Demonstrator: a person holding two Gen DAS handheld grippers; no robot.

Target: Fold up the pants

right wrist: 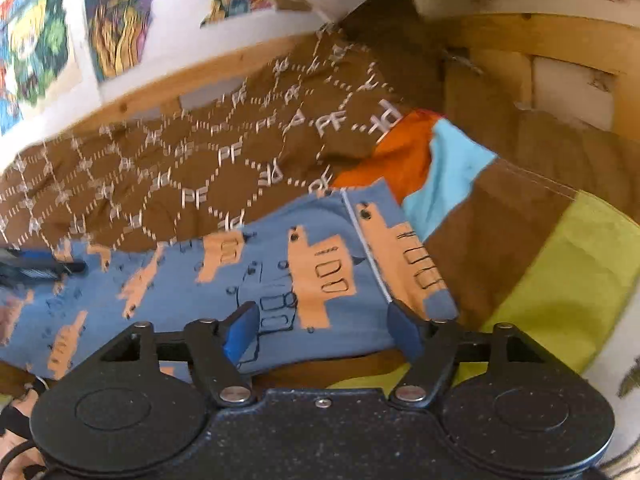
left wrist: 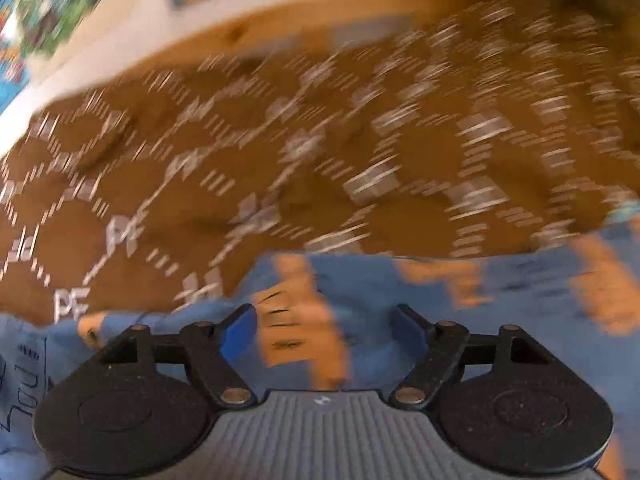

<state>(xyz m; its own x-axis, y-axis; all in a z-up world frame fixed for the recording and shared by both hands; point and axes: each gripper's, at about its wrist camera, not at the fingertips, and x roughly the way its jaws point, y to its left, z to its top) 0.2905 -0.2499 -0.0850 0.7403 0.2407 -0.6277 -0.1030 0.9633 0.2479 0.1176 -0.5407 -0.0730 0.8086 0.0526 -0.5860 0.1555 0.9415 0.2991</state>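
Observation:
The pants (right wrist: 248, 276) are blue with orange and black vehicle prints and lie on a brown blanket. In the right wrist view my right gripper (right wrist: 324, 326) is open, its blue-padded fingers spread over the pants' near edge. In the blurred left wrist view my left gripper (left wrist: 326, 330) is open just above the pants (left wrist: 400, 320), with nothing between its fingers. The left gripper also shows at the far left of the right wrist view (right wrist: 36, 266), at the pants' other end.
The brown blanket with white "PF" hexagon print (right wrist: 180, 168) (left wrist: 240, 168) covers the bed. A patchwork cover of orange, light blue, brown and lime (right wrist: 520, 248) lies to the right. A wooden bed frame (right wrist: 560, 32) and posters on the wall (right wrist: 116, 16) stand behind.

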